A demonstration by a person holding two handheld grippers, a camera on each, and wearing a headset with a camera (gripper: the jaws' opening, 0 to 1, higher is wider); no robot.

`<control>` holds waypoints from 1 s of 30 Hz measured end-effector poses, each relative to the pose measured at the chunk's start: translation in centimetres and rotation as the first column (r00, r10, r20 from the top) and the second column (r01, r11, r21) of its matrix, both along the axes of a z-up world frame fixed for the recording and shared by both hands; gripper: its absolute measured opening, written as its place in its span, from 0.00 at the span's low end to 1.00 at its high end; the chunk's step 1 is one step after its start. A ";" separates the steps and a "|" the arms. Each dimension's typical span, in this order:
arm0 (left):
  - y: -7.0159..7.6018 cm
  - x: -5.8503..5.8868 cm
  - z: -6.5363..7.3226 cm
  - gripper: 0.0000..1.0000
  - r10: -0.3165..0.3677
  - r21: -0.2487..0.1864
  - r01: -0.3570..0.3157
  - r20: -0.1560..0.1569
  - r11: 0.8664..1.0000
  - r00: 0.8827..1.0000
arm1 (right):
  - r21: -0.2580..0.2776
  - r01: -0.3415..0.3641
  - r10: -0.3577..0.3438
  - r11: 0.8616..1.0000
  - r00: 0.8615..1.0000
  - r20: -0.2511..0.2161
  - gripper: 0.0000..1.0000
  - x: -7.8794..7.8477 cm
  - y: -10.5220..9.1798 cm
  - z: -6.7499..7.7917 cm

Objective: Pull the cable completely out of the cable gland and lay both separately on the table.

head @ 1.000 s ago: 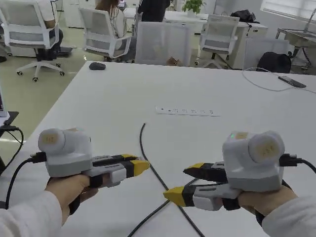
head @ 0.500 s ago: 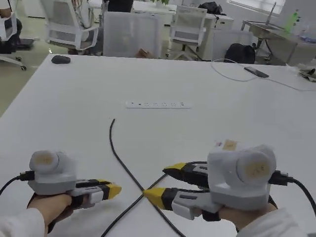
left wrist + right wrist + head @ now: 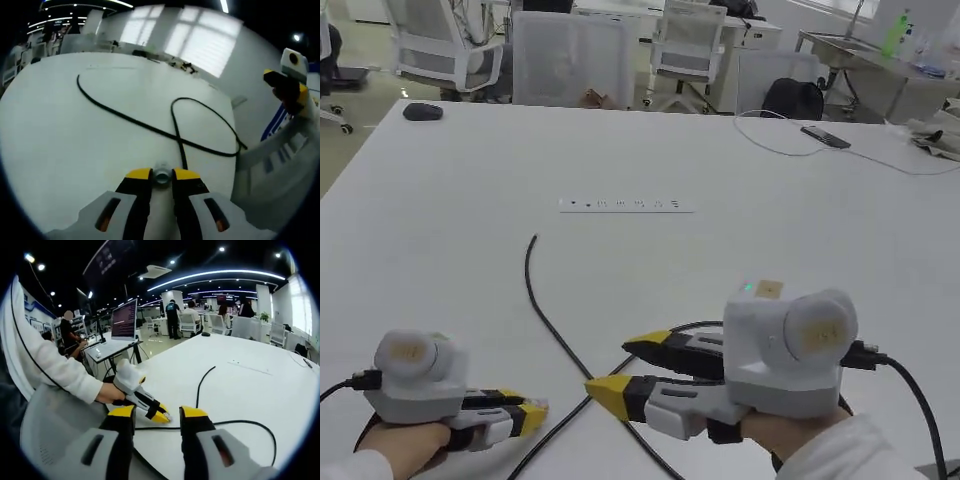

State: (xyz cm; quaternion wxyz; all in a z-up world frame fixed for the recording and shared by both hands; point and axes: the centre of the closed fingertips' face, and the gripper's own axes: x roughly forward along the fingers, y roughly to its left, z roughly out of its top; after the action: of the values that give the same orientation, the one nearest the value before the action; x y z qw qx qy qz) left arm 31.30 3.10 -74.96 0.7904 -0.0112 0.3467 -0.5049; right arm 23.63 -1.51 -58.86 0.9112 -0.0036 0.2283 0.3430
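The left tongs (image 3: 161,173) are clenched on the cable gland (image 3: 161,176), a small pale round fitting that sits squarely between the 2 yellow tips just above the white counter (image 3: 720,160). The black cable (image 3: 177,138) lies on the counter in front of them: 1 long strand runs away to a free end far up the surface, a second strand loops round and crosses the first, and from that crossing it comes down to a spot just beside the gland. Whether the cable goes through the gland or merely ends next to it cannot be told. In the head view the left tongs are low at the near left edge, held level and pointing to the right, with a strand of cable passing close by their tips. The right tongs (image 3: 610,366) are released, their 2 jaws well apart with nothing between them; they hover over the counter near the middle of the near edge, pointing left, and the loop of cable runs under and behind them. The right gripper view looks across at the left tongs, gripped by a hand (image 3: 107,392) in a white sleeve (image 3: 55,365), tips resting close to the counter. Farther up the counter lie a white power strip (image 3: 625,205), a dark mouse (image 3: 423,112) and a phone (image 3: 825,137).
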 end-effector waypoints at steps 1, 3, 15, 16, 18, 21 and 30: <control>0.0 0.0 0.0 0.17 0.001 0.001 -0.001 0.000 1.000 1.000 | -0.004 -0.005 0.005 1.000 1.000 0.000 0.37 -0.1 0.1 -0.1; 0.1 0.1 0.1 0.17 0.002 0.003 -0.002 0.001 1.000 1.000 | -0.012 -0.019 0.019 1.000 1.000 -0.005 0.37 -0.2 0.4 -0.3; 2.2 0.8 8.1 0.51 0.024 -0.005 -0.024 0.068 1.000 0.997 | -0.021 0.035 -0.035 0.999 0.999 -0.019 0.51 0.2 -1.5 -0.4; 2.9 0.9 9.3 0.57 0.036 -0.015 -0.035 0.067 0.999 0.997 | -0.032 0.035 -0.036 0.999 0.999 -0.020 0.52 0.1 -1.9 -0.4; 3.9 0.7 11.4 0.64 0.060 -0.033 -0.057 0.090 0.998 0.994 | -0.039 0.061 -0.063 0.997 0.996 -0.060 0.56 -0.4 -3.5 -0.5; 5.7 -1.0 15.3 0.72 0.049 -0.020 -0.046 0.167 0.999 0.985 | -0.020 0.100 -0.102 0.995 0.991 -0.083 0.66 -1.0 -5.7 0.1; 10.1 -5.7 19.8 0.86 0.187 -0.096 -0.173 0.156 0.980 0.970 | -0.044 0.229 -0.233 0.972 0.964 -0.124 0.71 -3.7 -12.1 1.5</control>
State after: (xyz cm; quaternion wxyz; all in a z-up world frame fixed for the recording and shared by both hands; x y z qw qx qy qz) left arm 25.62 13.24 -55.21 0.8577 -0.0335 0.2569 -0.4441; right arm 19.89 -13.61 -57.32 0.9282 0.0318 0.2905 0.2304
